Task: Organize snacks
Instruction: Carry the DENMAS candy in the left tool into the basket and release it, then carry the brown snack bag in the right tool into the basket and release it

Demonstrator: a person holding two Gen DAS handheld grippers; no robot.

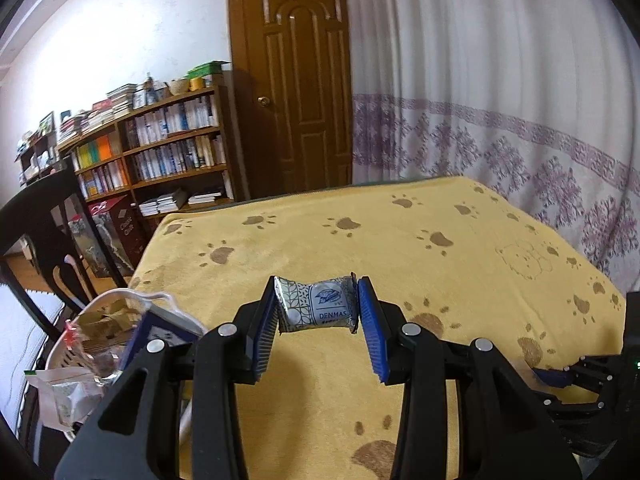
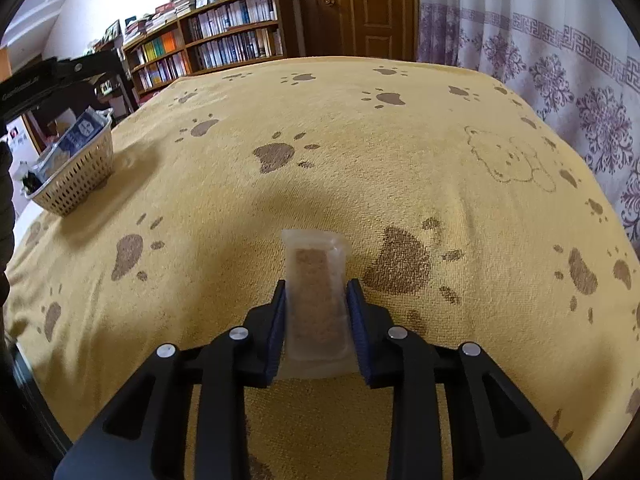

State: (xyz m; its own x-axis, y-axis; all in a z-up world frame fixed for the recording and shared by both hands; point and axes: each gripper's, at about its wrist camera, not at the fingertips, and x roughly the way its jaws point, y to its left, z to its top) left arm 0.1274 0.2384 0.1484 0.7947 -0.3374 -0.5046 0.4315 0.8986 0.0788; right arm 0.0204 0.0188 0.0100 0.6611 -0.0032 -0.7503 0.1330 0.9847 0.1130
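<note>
Holding a small silver-blue wrapped snack crosswise between its blue pads, the left gripper is clenched on the packet's two crimped ends, lifted clear of the yellow paw-print cloth ahead of it. Below and to its left sits the white basket, already holding several packets and a dark blue box; judged, the end-on grip keeps the packet flat for a drop there. The right gripper straddles a clear-wrapped brown bar lying lengthwise on the cloth, pads against its long sides. Whether they are squeezing or only touching, I cannot tell. From this gripper the basket lies far ahead-left, well apart.
</note>
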